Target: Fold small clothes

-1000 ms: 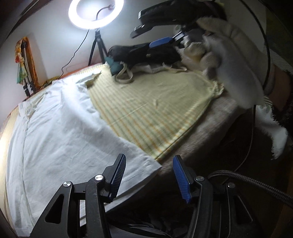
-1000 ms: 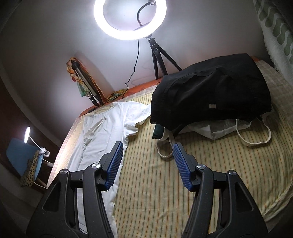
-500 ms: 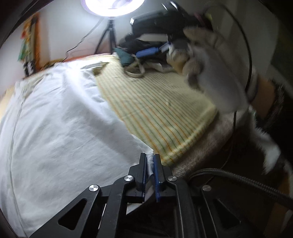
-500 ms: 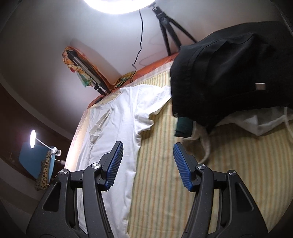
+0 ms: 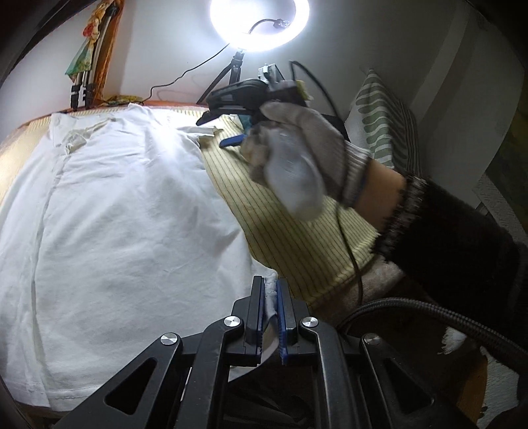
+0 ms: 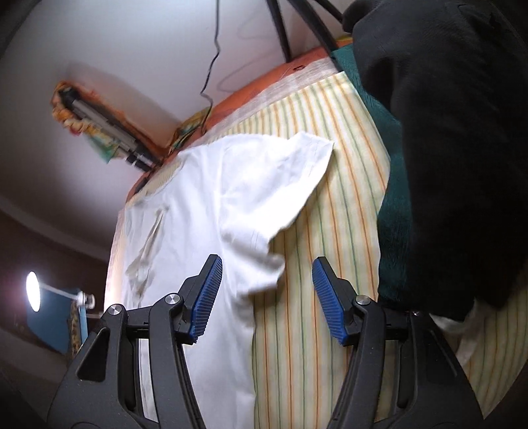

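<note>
A white shirt (image 5: 125,211) lies spread flat on a yellow striped sheet (image 5: 290,231). My left gripper (image 5: 270,297) is shut on the shirt's near right hem corner, and white cloth shows between its blue pads. My right gripper (image 6: 264,287) is open above the shirt's short sleeve (image 6: 277,178), with the sleeve's lower edge between its fingers and nothing pinched. In the left wrist view the right gripper (image 5: 231,125) hangs over the far sleeve, held by a gloved hand (image 5: 297,155).
A heap of black clothing (image 6: 455,138) over a dark green garment (image 6: 396,224) sits at the right on the sheet. A ring light (image 5: 260,23) on a tripod stands behind the bed. A patterned cushion (image 5: 379,125) leans at the far right. A cable (image 5: 429,310) runs by the bed edge.
My left gripper closed on the shirt's hem corner and rolled. My right gripper dropped and moved left from the black heap to the white sleeve, staying open.
</note>
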{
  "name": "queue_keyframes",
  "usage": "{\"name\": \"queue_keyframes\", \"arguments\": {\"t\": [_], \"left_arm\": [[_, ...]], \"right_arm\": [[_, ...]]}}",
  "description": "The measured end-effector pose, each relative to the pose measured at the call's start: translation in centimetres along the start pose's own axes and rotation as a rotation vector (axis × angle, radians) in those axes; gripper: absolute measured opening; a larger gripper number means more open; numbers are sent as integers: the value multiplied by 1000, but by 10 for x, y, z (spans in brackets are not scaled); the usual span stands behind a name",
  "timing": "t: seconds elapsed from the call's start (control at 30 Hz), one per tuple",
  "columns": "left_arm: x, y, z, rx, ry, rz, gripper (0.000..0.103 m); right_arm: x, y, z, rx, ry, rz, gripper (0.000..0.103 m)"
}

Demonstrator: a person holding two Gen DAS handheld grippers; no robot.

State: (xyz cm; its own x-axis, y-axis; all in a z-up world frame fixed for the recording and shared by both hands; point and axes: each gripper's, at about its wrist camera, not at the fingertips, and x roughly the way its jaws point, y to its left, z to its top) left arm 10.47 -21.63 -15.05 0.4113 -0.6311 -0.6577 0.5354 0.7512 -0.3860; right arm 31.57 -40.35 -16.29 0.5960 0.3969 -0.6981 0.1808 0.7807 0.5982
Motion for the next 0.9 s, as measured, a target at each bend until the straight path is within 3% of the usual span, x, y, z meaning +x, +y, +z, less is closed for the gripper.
{"name": "queue_keyframes", "arguments": {"t": [0.1, 0.17, 0.23, 0.3, 0.43, 0.6, 0.9], "left_arm": [[1, 3, 0, -2, 2, -10, 4], [3, 9, 4, -9, 2, -22, 4], [1, 12, 4, -18, -4, -30, 4], [-1, 19, 4, -32, -12, -39, 4], [-12, 33, 2, -73, -41, -56, 4], [-25, 49, -3, -126, -69, -77, 4], [-55, 78, -25, -231, -124, -70, 4]], "right_arm": [[10, 5, 8, 6, -32, -11, 60], [18, 13, 11, -28, -40, -39, 43], [27, 22, 14, -73, -30, -85, 15], [29, 28, 18, -99, -29, -104, 9], [23, 51, 23, -167, -70, -121, 5], [22, 103, 17, -343, -88, -206, 5], [46, 193, -12, -579, -55, -250, 5]]}}
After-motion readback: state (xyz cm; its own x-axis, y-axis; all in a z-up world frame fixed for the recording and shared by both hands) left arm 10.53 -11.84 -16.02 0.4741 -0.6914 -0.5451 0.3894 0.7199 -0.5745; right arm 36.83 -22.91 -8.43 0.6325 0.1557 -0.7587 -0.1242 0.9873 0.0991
